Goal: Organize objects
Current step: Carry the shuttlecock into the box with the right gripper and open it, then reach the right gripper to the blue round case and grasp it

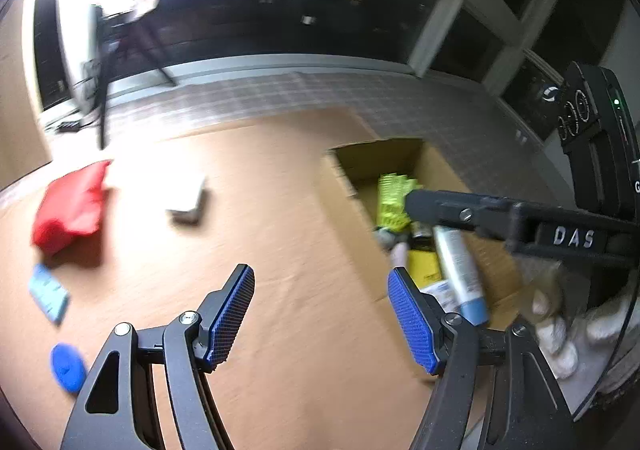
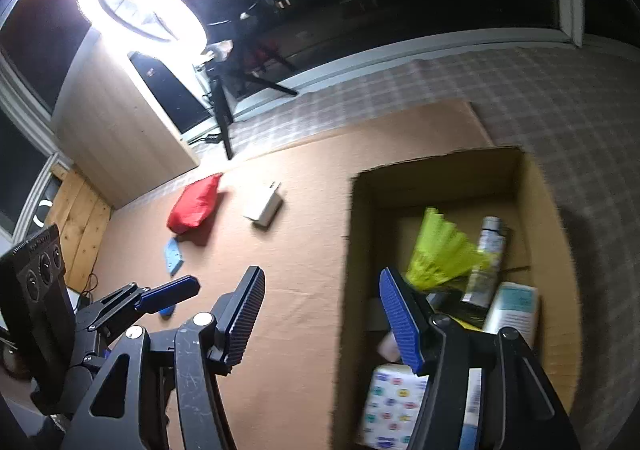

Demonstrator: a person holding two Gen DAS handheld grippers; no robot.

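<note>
My left gripper is open with nothing between its blue pads, above the brown table beside the cardboard box. My right gripper is open and holds nothing, straddling the left wall of the box. In the box lie a yellow-green bag, a silver spray can, a white carton and a patterned tissue pack. On the table lie a red pouch, a white charger, a light blue flat piece and a blue round piece.
A white-gloved hand holds the right gripper, one of its fingers reaching over the box. A bright ring light on a tripod stands beyond the table's far edge, on a checked surface below a dark window.
</note>
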